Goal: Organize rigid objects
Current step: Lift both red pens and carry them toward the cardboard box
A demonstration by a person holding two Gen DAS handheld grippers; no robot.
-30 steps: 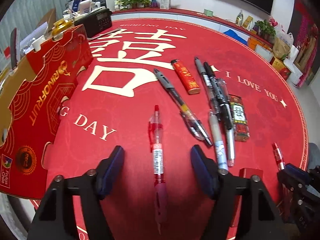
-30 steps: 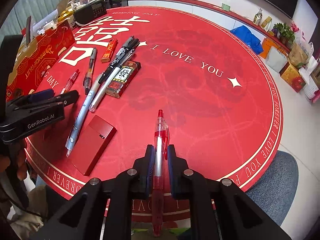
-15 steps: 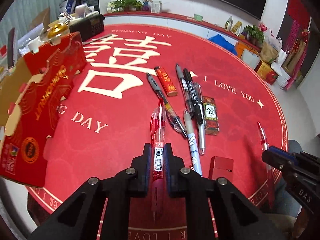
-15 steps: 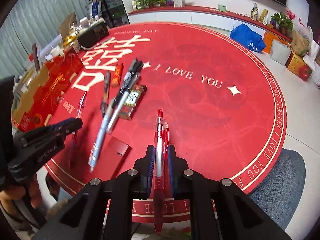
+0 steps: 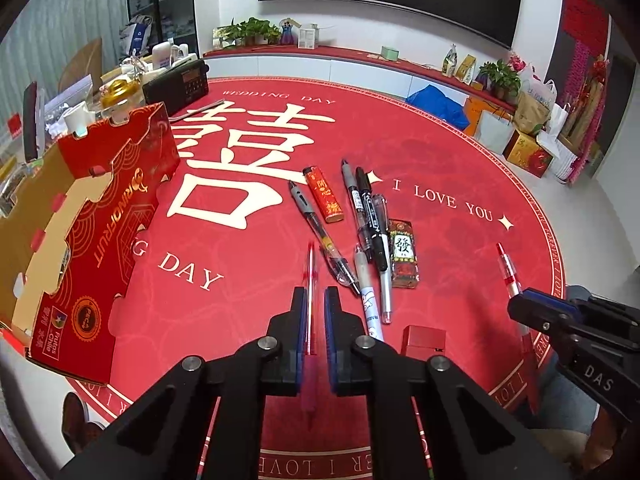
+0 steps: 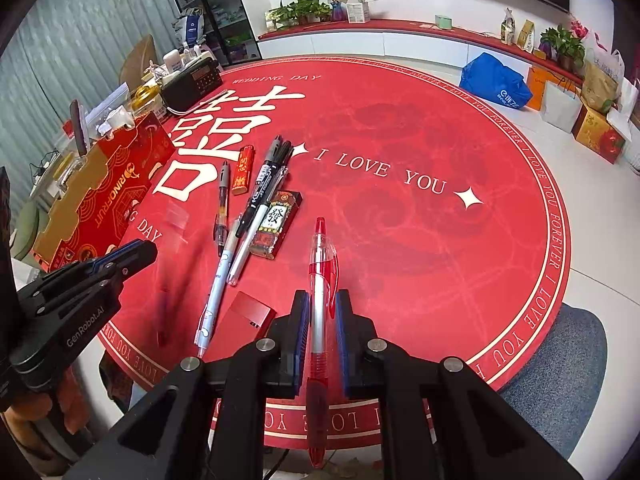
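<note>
My left gripper (image 5: pixel 311 300) is shut on a red gel pen (image 5: pixel 310 304), lifted above the red round table mat (image 5: pixel 460 248); the pen looks blurred. In the right wrist view, my right gripper (image 6: pixel 321 304) is shut on a second red pen (image 6: pixel 322 264) with a clear barrel, also held above the mat. Each gripper shows in the other's view, the left gripper (image 6: pixel 136 254) at left and the right gripper (image 5: pixel 520 300) at right. Several pens (image 5: pixel 370 224), an orange lighter (image 5: pixel 323 194), a small patterned box (image 5: pixel 403 254) and a red flat case (image 5: pixel 424 340) lie on the mat.
An open red and gold cardboard box (image 5: pixel 100 232) stands at the mat's left edge. Behind it sit a black radio (image 5: pixel 176 86) and clutter. Bags and boxes (image 6: pixel 560 104) stand on the floor beyond the table. A grey-blue seat (image 6: pixel 560 360) is near the right.
The left gripper closed on the red gel pen that lay on the mat and lifted it. The right gripper, holding its red pen throughout, rose a little and tilted.
</note>
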